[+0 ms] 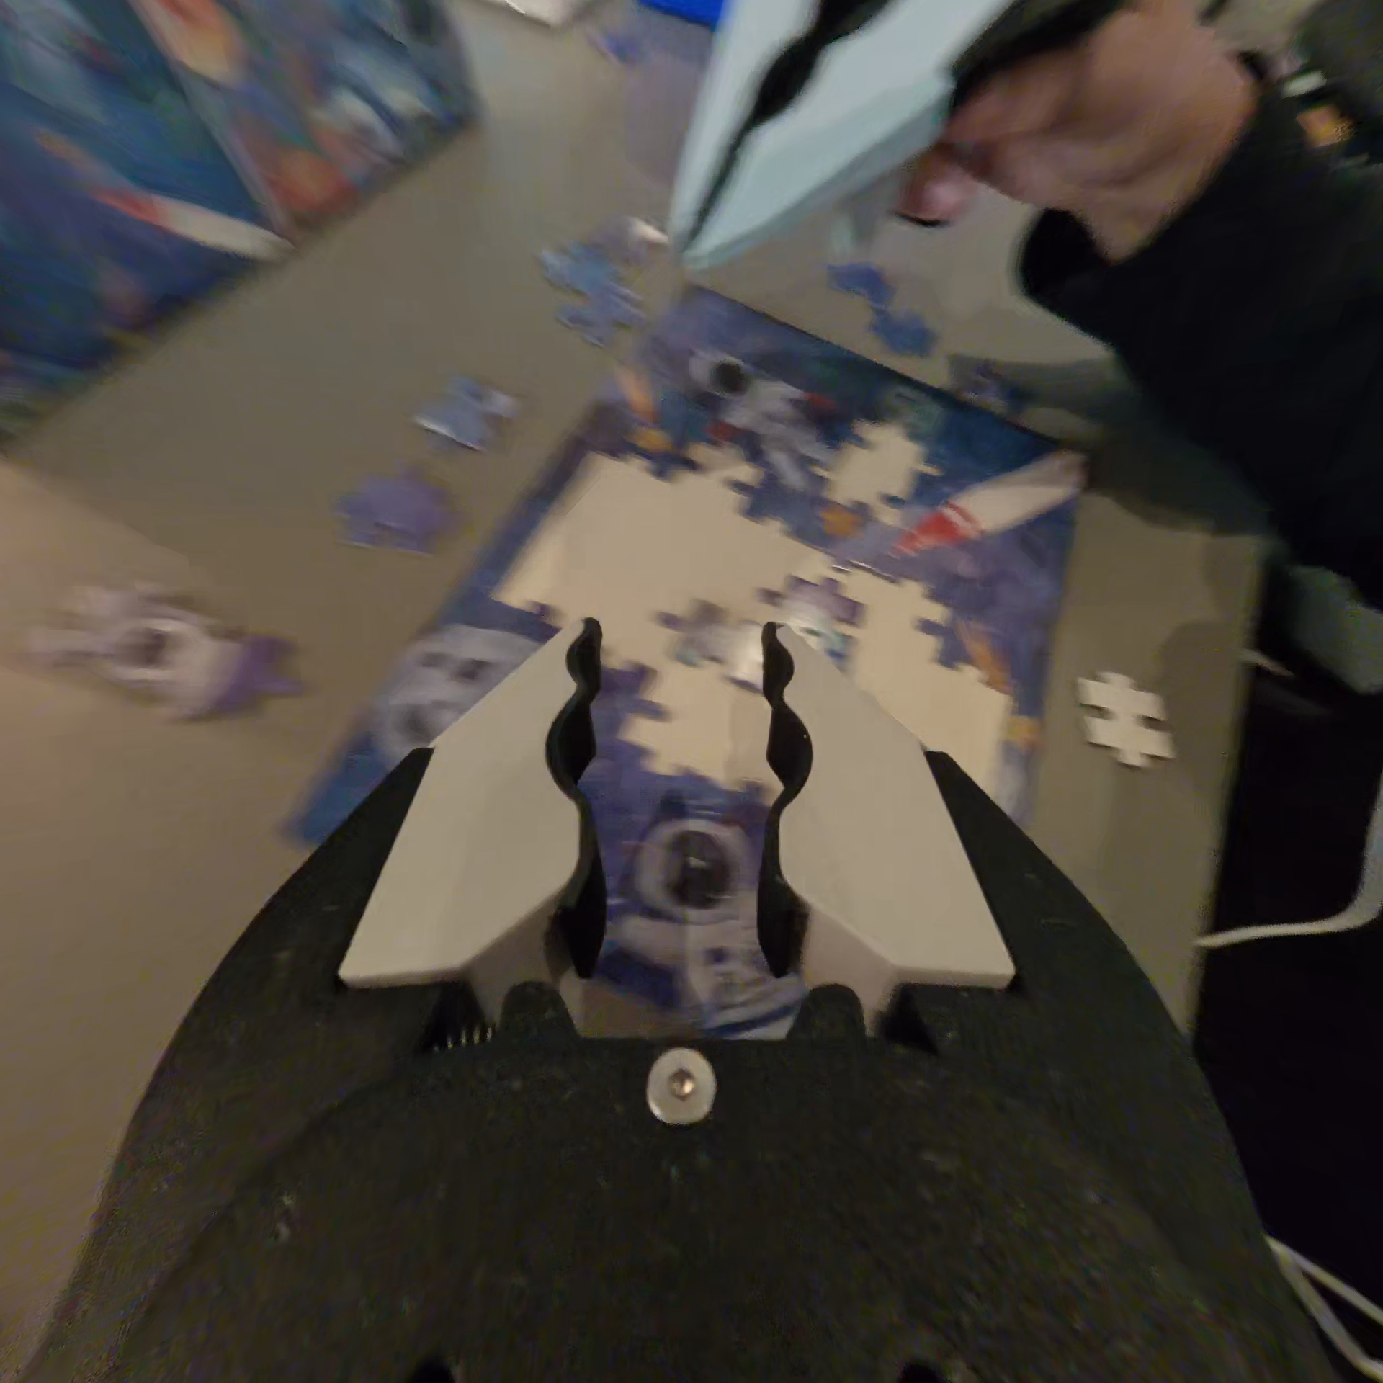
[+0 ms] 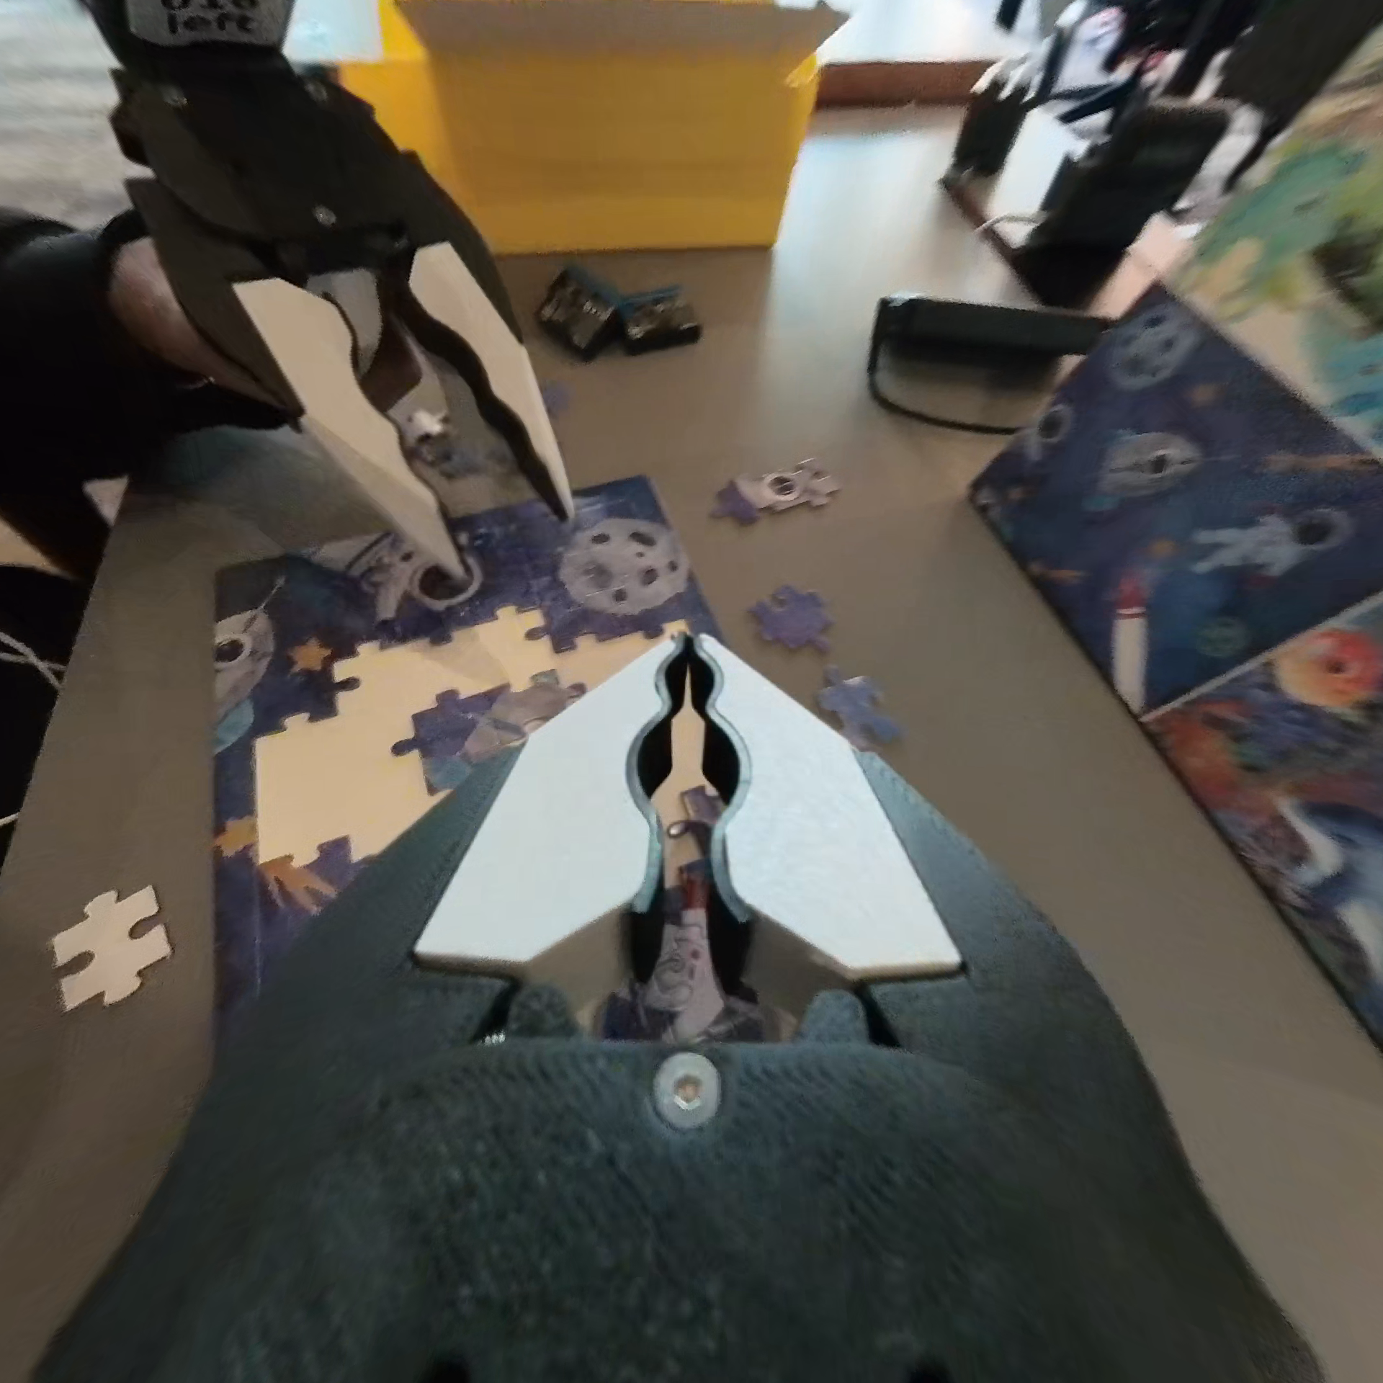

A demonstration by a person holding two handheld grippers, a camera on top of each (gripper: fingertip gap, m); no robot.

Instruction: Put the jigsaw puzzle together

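Our left tool (image 1: 681, 636) hangs spread wide and empty over the half-built space puzzle (image 1: 965, 539), our right tool (image 2: 687, 640) pinched together, empty.

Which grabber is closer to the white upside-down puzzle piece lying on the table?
Left. The left gripper hangs over the puzzle's far part; the right gripper, over its middle, looks farther from the white face-down piece.

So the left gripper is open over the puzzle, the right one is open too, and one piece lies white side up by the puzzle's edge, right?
Not quite: the right gripper is shut, fingers meeting at the tips in the right wrist view. The left gripper is open over the puzzle, and the white piece lies face down beside it.
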